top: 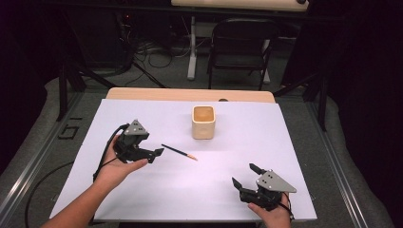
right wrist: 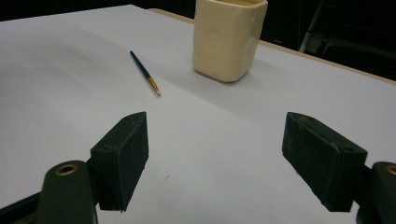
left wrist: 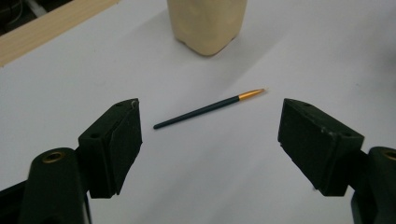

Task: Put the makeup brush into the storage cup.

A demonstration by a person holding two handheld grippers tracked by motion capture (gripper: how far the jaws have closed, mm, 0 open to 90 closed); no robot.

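A thin dark paintbrush (top: pixel 178 152) with a gold ferrule lies flat on the white table sheet (top: pixel 142 190). Behind it stands a cream square cup (top: pixel 204 122), upright. My left gripper (top: pixel 158 153) is open just left of the brush's dark end, held in a hand. In the left gripper view the brush (left wrist: pixel 209 108) lies between and beyond the wide-open jaws, with the cup (left wrist: pixel 208 23) farther off. My right gripper (top: pixel 244 175) is open at the front right, empty. The right gripper view shows the brush (right wrist: pixel 145 73) and cup (right wrist: pixel 229 37) ahead.
A wooden table edge (top: pixel 190 94) runs behind the sheet. A black folding chair (top: pixel 241 45) and cables on the floor lie beyond the table. A metal rail (top: pixel 33 161) borders the left side.
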